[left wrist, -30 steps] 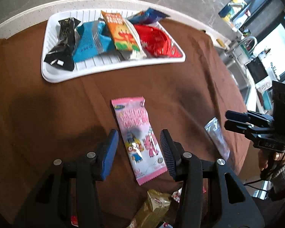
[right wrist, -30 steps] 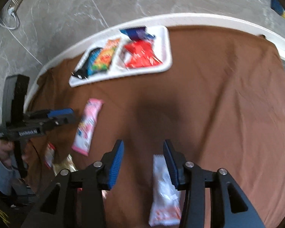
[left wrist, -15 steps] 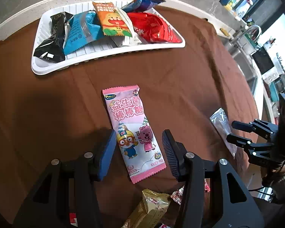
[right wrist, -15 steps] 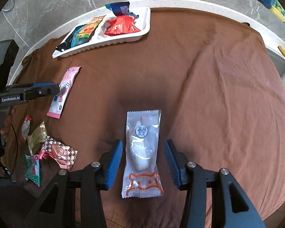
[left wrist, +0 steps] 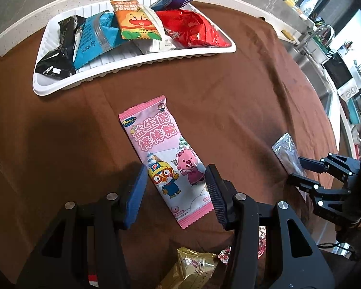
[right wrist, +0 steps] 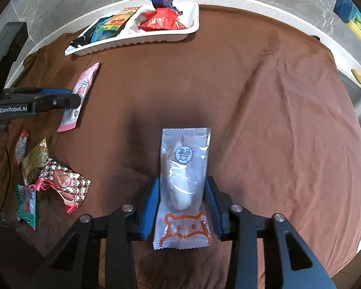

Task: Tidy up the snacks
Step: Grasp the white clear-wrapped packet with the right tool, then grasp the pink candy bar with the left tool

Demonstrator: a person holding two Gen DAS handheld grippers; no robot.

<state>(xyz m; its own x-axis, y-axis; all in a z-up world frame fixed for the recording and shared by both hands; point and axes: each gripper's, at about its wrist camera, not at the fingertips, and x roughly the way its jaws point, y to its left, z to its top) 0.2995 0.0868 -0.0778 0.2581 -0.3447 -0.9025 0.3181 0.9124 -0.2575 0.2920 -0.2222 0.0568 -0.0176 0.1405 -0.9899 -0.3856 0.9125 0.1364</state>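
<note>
Left wrist view: the left gripper [left wrist: 177, 187] is hanging over the pink lollipop packet [left wrist: 167, 160], jaws spread wide, one on each long edge of the packet's lower half with a gap on both sides, so it is holding nothing. The packet is lying flat and slightly askew on the brown tablecloth [left wrist: 240, 96], well short of the white tray [left wrist: 60, 89] where a black packet [left wrist: 60, 50], a blue packet [left wrist: 96, 38], an orange packet [left wrist: 132, 21] and a red packet [left wrist: 192, 31] are already resting. To grip well, the jaws probably should be coming down square across the packet's width and pressing lightly into the cloth so the thin film bunches up between the pads rather than slipping flat. A gold-wrapped snack [left wrist: 192, 269] is lying close under the gripper and is best left undisturbed.

Right wrist view: the right gripper [right wrist: 183, 202] is straddling the clear white packet [right wrist: 184, 183], which is lying lengthwise on the cloth near the table's front. The jaws are sitting right against its two side edges, narrower than the left pair, but whether they are pinching it I cannot tell. Closing over the plump white middle, not the flat printed end, looks the surer hold. Loose sweets, among them a red heart-print wrapper [right wrist: 65, 185], are waiting at the left.
</note>
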